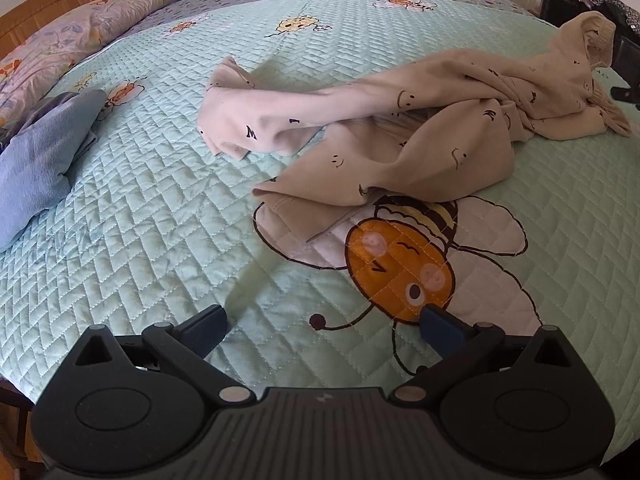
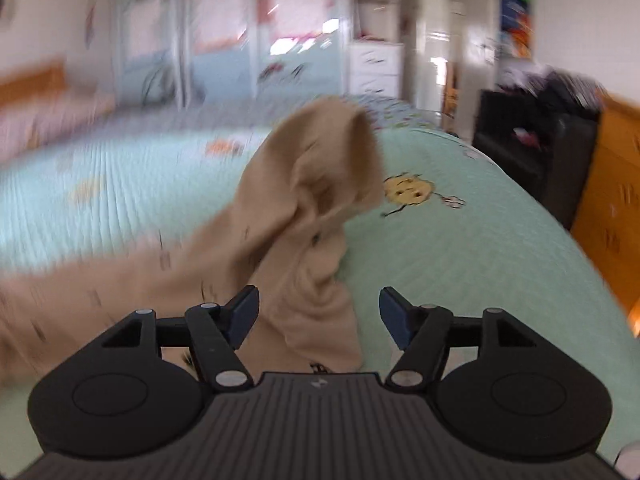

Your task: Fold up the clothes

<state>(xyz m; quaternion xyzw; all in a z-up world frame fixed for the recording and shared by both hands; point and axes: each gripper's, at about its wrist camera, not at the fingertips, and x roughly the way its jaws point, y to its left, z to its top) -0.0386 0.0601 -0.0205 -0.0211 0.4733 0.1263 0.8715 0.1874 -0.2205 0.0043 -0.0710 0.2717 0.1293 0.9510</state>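
A crumpled beige garment [image 1: 400, 120] sprawls across the quilt [image 1: 140, 220], long axis running from frame centre to upper right, while the left gripper [image 1: 322, 330] and right gripper [image 2: 318, 316] hang wide and empty.

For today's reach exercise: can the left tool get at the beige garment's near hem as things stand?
Probably yes. The left tool is open, and only bare quilt lies between it and the beige garment; its hem lies flat there.

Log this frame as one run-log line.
task: fold clothes | left hand-held gripper: open, empty | right hand-held gripper: open, empty | beige smiley-print garment: crumpled, unfolded on bee quilt | right view blurred
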